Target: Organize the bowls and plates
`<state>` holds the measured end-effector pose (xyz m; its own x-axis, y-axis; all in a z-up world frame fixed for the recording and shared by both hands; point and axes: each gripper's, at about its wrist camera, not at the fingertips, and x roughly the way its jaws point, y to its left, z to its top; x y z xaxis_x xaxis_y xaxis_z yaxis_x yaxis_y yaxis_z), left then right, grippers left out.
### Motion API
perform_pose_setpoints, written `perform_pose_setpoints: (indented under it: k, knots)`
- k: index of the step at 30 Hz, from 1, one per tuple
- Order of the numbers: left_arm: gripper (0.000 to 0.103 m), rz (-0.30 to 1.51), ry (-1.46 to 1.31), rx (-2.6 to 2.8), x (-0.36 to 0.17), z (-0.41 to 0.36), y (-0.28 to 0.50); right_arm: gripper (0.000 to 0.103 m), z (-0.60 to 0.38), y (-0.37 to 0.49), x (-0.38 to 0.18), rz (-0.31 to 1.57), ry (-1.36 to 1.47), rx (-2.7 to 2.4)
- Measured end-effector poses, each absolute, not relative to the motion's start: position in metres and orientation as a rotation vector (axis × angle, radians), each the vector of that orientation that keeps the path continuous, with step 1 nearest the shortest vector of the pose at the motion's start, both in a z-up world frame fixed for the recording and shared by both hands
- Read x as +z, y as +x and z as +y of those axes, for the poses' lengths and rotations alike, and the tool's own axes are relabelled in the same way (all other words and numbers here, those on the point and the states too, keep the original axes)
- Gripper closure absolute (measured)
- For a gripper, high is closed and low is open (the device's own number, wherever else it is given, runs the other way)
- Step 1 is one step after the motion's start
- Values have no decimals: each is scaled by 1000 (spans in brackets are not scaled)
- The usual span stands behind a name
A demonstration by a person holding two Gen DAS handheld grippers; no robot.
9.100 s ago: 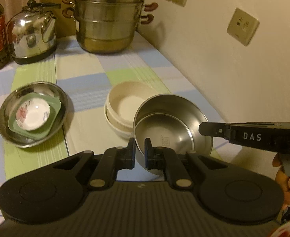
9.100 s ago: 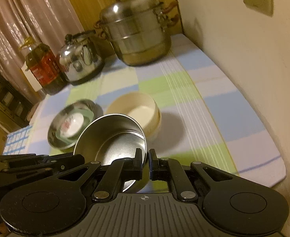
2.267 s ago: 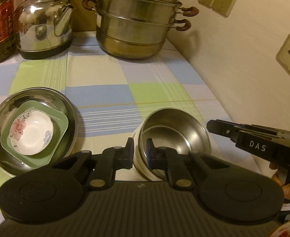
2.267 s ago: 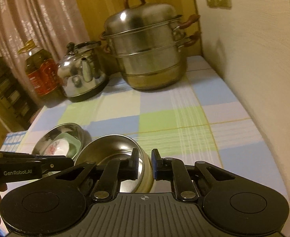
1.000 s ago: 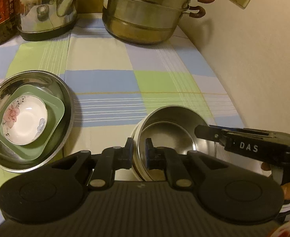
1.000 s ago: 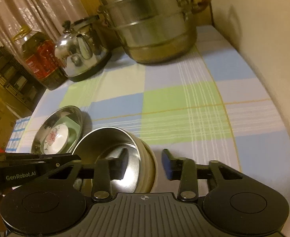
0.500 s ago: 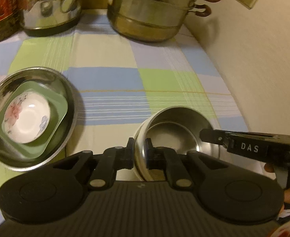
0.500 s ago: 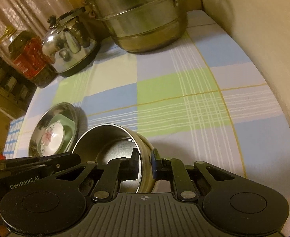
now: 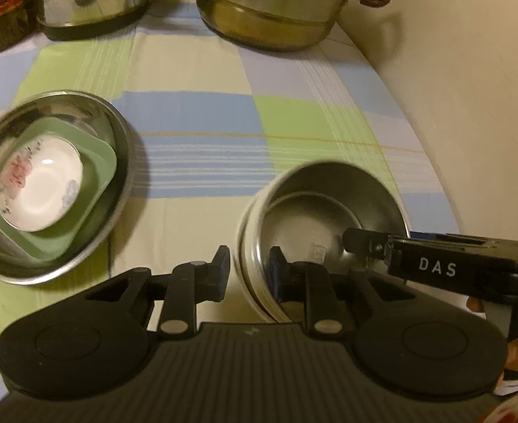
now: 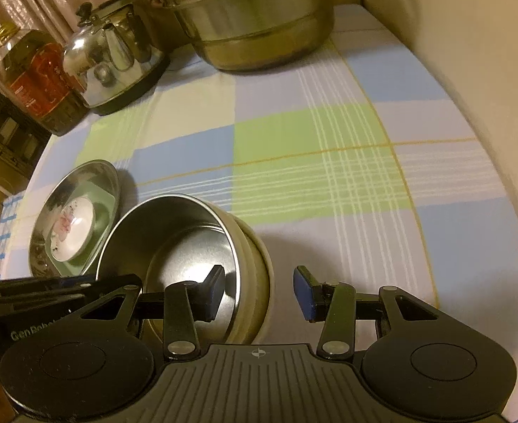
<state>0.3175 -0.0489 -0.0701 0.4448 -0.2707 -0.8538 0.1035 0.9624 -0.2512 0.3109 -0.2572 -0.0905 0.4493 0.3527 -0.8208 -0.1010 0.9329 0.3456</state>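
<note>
Steel bowl [image 9: 333, 218] sits nested in cream bowls [image 10: 255, 264] on the checked tablecloth [image 9: 195, 130]. Left gripper [image 9: 250, 268] straddles its near rim, jaws opening, pads clear. Right gripper [image 10: 259, 294] straddles the opposite rim, jaws opening wide, not gripping.

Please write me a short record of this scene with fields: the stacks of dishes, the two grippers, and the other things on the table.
Right stack: round stainless steel bowl nested in cream bowls.
Left stack: small white floral dish in green square plate, inside wide steel basin.
Left gripper: jaws opening, the stack's near rim between them, pads apart from it.
Right gripper: jaws opening, the stack's rim between them, not pressed.
Surface: checked blue, green and cream tablecloth.
Behind: large steel steamer pot, steel kettle, oil bottle.
</note>
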Motion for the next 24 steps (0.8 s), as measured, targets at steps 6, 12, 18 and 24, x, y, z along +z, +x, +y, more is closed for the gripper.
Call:
perform_pose_setpoints:
  k: [6,12,18,24]
  knots:
    - [81,1070,-176,-229,-71,-49,314,73,-256,311,-90,1075,269,301]
    - [82,1068,-178,-191,-70,-40,307,76,-248,315,-88,1103,275,321]
    - [82,1073,-219,-122,-68,-15,292,76,-224,315,-90,1131,255,395]
    - [82,1075,-246,-59,-67,4,280,76,-200,315,-91,1150,201,471]
